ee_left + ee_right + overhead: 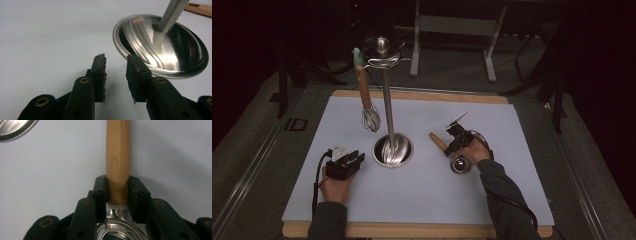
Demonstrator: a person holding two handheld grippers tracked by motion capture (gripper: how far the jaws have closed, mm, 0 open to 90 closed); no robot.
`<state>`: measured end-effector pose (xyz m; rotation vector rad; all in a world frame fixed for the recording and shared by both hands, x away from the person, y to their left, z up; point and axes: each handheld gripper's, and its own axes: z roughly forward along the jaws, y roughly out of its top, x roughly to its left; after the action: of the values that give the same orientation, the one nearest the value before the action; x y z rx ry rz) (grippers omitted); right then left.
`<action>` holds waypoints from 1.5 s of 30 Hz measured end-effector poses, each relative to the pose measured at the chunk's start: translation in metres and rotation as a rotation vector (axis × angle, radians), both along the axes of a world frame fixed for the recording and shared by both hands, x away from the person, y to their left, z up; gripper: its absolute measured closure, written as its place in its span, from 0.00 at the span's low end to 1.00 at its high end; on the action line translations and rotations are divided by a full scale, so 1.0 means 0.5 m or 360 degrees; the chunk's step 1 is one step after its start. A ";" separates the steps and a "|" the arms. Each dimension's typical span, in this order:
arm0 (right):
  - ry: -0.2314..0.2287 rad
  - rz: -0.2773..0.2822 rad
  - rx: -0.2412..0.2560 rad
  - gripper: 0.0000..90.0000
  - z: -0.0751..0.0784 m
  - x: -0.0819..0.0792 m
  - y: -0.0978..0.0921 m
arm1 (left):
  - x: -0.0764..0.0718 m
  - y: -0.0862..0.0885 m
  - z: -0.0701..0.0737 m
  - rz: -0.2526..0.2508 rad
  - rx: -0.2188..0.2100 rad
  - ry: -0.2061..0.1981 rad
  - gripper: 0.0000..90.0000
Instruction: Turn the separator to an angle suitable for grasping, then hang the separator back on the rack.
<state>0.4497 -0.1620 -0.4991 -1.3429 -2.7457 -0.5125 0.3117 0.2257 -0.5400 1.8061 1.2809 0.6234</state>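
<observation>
A steel utensil stand rises from a round base [393,150] [175,52] in the middle of the mat, with a pole [388,105] [172,15] and hooks on top. A whisk [367,102] with a wooden handle hangs from one hook. A ladle with a wooden handle [438,141] [117,152] and a steel bowl [459,164] [117,231] lies on the mat right of the base. My right gripper [449,149] [117,182] is shut on that handle close to the bowl. My left gripper [357,157] [115,60] stands open just left of the base, holding nothing.
A pale mat [422,200] covers a wooden board [422,96] on the table. The ladle's handle end [200,8] shows beyond the base in the left gripper view, and the base's rim [12,127] shows in the right gripper view. Dark frames and table legs [492,45] stand behind.
</observation>
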 end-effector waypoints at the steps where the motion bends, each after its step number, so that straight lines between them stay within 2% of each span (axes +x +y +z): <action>1: -0.0007 0.0000 -0.0004 0.79 0.001 -0.001 0.001 | 0.000 0.000 0.000 0.0000 0.0000 0.0001 0.76; 9: -0.0011 -0.0005 0.0017 0.79 0.003 -0.004 -0.001 | 0.000 0.000 0.000 -0.0001 0.0003 0.0004 0.77; 19: -0.0050 -0.0016 0.0027 0.79 0.005 -0.010 -0.004 | 0.000 0.000 0.000 -0.0002 0.0000 0.0004 0.77; 25: -0.0066 -0.0027 0.0078 0.79 0.017 -0.015 -0.010 | 0.000 0.000 0.000 -0.0003 0.0002 0.0000 0.77; 29: -0.0096 -0.0030 0.0096 0.79 0.024 -0.022 -0.014 | 0.000 0.000 0.000 -0.0006 0.0000 -0.0002 0.77; 34: -0.0137 -0.0036 0.0168 0.79 0.038 -0.031 -0.022 | -0.002 0.001 0.000 -0.0006 -0.0009 -0.0013 0.77; 39: -0.0197 0.0012 0.0194 0.79 0.049 -0.049 -0.015 | -0.002 0.001 0.000 -0.0006 -0.0014 -0.0015 0.77; 45: -0.0274 0.0080 0.0279 0.79 0.068 -0.075 0.000 | -0.003 0.002 0.001 -0.0006 -0.0020 -0.0020 0.77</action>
<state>0.4124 -0.1618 -0.4650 -1.2401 -2.7783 -0.8811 0.3104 0.2269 -0.5397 1.7911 1.2702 0.6224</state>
